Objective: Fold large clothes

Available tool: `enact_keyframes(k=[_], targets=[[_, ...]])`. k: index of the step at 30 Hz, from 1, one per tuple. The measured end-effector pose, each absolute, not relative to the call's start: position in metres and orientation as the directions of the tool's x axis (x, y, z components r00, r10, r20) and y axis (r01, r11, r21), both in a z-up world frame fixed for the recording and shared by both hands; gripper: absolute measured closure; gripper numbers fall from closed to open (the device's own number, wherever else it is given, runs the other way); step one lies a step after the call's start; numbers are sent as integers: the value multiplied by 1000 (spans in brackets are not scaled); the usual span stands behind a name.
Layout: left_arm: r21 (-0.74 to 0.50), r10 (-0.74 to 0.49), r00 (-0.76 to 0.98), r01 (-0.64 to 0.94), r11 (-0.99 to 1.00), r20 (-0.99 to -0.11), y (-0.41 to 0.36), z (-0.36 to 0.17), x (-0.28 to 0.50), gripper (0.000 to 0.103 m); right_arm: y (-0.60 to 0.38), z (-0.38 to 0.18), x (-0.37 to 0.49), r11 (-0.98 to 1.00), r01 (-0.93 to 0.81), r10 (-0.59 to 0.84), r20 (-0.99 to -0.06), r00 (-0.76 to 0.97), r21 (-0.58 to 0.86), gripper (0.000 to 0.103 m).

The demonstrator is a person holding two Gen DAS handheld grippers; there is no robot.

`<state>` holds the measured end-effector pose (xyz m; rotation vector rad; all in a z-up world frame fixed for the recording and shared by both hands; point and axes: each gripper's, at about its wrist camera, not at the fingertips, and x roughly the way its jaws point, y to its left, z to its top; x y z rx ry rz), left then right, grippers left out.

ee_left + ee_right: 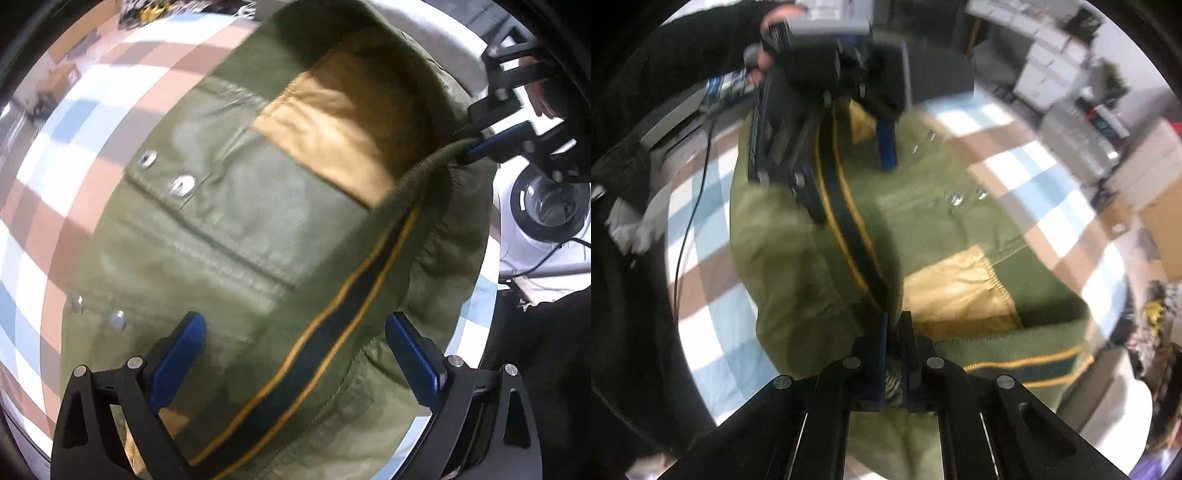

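Note:
An olive green jacket with a tan lining patch, metal snaps and a dark ribbed band edged in yellow lies on a checked cloth. My left gripper is open, its blue pads either side of the band, just above the jacket. My right gripper is shut on the jacket's ribbed band corner and lifts it. It also shows in the left wrist view, pinching the band. The left gripper shows in the right wrist view, over the far end of the band.
The checked cloth in white, blue and brown covers the table. A white device with a lens and a cable sit at the right edge. Boxes and shelves stand beyond the table. The person's dark sleeve is at the left.

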<state>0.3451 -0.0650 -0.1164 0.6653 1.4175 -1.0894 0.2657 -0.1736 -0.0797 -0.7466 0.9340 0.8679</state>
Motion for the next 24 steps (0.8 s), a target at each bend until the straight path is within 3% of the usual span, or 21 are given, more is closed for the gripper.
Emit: enact_keyframes(k=[10, 13, 15, 24], targets=[[-359, -306, -277, 898, 254, -911, -120, -121, 266, 9, -195, -41, 219, 654, -746, 476, -697, 536, -127, 98], [-329, -305, -258, 920, 212, -917, -129, -128, 244, 42, -196, -41, 223, 680, -724, 488, -665, 566, -117, 98], [-270, -288, -205, 940, 208, -935, -132, -128, 224, 81, -195, -42, 224, 690, -715, 490, -656, 574, -110, 98], [100, -144, 167, 917, 386, -975, -135, -111, 222, 89, -192, -32, 271, 799, -595, 440, -587, 679, -89, 98]])
